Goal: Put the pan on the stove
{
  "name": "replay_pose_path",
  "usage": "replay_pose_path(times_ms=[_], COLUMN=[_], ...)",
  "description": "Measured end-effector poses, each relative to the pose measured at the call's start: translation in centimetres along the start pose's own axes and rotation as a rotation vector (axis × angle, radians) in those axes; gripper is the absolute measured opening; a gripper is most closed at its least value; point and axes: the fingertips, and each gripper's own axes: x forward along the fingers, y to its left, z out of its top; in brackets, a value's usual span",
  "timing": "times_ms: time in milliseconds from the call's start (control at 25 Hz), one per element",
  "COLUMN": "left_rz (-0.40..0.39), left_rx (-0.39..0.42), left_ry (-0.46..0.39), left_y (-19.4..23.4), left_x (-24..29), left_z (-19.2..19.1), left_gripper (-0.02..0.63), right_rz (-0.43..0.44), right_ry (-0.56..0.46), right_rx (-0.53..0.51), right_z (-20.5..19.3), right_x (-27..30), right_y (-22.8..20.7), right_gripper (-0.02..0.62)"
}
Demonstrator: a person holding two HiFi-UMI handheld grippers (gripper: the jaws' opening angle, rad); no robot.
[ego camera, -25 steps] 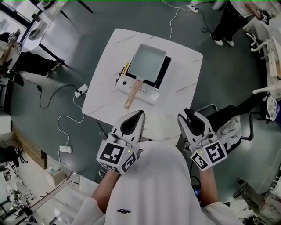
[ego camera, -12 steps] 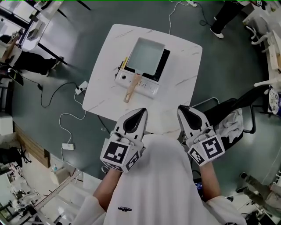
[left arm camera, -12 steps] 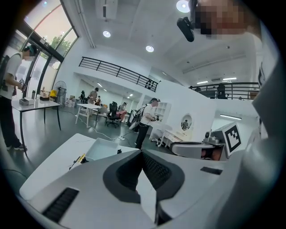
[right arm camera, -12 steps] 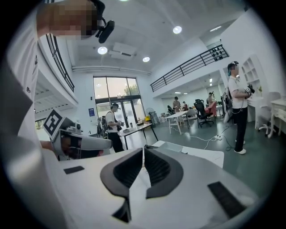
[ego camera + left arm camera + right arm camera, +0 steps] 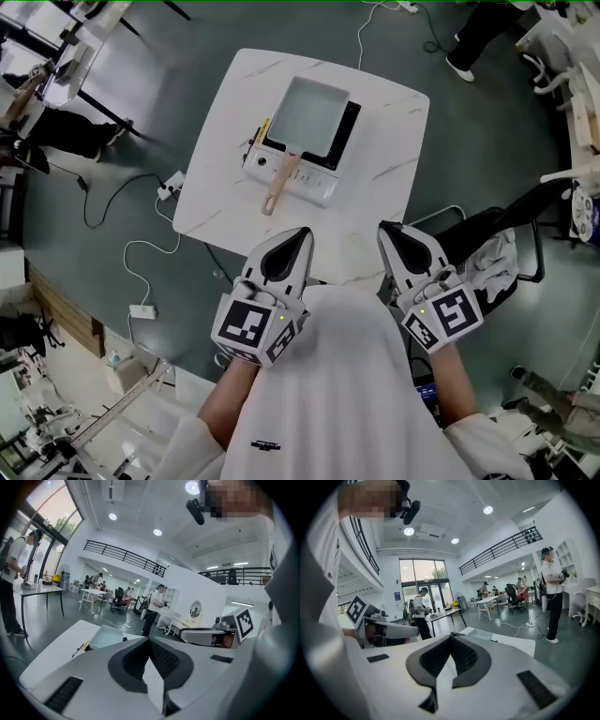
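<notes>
A rectangular pale pan (image 5: 309,114) with a wooden handle (image 5: 279,186) sits on the portable stove (image 5: 317,187) on the white marble table (image 5: 384,159). Both grippers hang close to my chest, short of the table's near edge and well apart from the pan. My left gripper (image 5: 302,234) is shut with nothing in it, and so is my right gripper (image 5: 384,230). In the left gripper view the shut left gripper (image 5: 149,640) points toward the pan (image 5: 110,637). In the right gripper view the right gripper (image 5: 451,637) is shut and the table (image 5: 511,641) lies beyond it.
A power strip (image 5: 172,195) with cables lies on the floor left of the table. A dark chair with a cloth on it (image 5: 487,253) stands right of me. Other people and desks stand farther off in the room.
The right gripper's jaws have come together. Both grippers stay near my chest, and the pan rests unmoved on the stove.
</notes>
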Motion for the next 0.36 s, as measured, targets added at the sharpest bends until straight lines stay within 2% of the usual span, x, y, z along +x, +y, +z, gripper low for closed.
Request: replay_pose_path(times_ms=[360], left_rz=[-0.009], left_rx=[-0.006], left_ry=[-0.002], left_y=[-0.34], left_x=[0.06], left_z=[0.07], left_gripper=[0.0], right_rz=[0.004], right_ry=[0.01], right_rx=[0.011], right_z=[-0.27], right_x=[0.08], right_y=[0.34], right_gripper=[0.005])
